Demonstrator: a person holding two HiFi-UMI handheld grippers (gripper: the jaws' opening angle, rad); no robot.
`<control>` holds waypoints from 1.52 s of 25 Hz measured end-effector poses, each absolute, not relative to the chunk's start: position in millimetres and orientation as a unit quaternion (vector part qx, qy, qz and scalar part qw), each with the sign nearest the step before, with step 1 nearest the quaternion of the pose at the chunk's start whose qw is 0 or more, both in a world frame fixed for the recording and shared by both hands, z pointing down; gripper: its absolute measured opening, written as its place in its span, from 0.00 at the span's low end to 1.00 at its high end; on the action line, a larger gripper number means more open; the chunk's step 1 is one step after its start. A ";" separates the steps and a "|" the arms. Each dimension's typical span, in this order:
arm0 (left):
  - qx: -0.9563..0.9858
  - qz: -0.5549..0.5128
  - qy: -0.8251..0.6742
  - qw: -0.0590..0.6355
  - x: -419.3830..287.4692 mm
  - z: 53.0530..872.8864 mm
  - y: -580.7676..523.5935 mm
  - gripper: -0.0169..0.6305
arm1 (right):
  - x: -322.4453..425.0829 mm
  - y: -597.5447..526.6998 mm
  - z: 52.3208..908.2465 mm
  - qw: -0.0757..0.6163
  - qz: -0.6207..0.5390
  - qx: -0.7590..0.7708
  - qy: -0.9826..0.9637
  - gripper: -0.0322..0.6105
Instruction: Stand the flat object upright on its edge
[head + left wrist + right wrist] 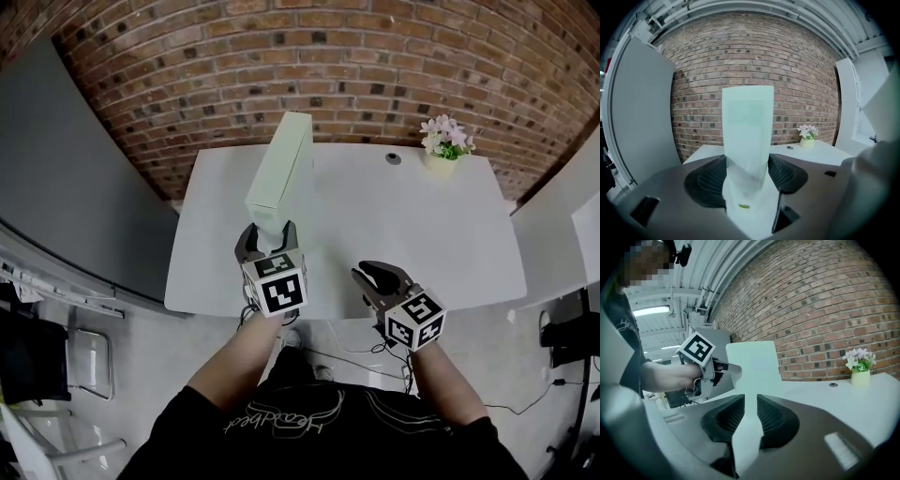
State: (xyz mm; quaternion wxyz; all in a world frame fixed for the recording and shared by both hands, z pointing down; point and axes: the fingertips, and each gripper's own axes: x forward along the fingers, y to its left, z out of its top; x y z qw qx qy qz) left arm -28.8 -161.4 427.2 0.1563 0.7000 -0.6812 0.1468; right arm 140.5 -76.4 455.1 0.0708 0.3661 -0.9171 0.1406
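Left gripper (pixel 269 242) is clenching the box (pixel 281 173) by its lower end, holding it tilted above the table (pixel 422 244), while the right gripper (pixel 378 278) is idling empty and slightly parted beside it; releasing before the narrow edge is sitting flat is probably risking a topple.

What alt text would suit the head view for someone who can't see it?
From above, the left tongs grip one end of a pale green flat box angled up over a white table; the right tongs are empty, slightly open, near the table's front edge. A pot of flowers sits at the far right corner.
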 end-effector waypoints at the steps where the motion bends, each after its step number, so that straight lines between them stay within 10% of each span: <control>1: 0.699 0.147 -0.682 0.156 -27.2 427.2 -166.7 0.46 | 143.1 -77.5 456.2 0.070 0.143 0.370 -0.915 0.18; 38: 0.676 0.134 -0.704 0.175 -2.1 424.8 -351.0 0.46 | 202.5 -177.5 465.8 0.045 0.178 0.460 -0.869 0.18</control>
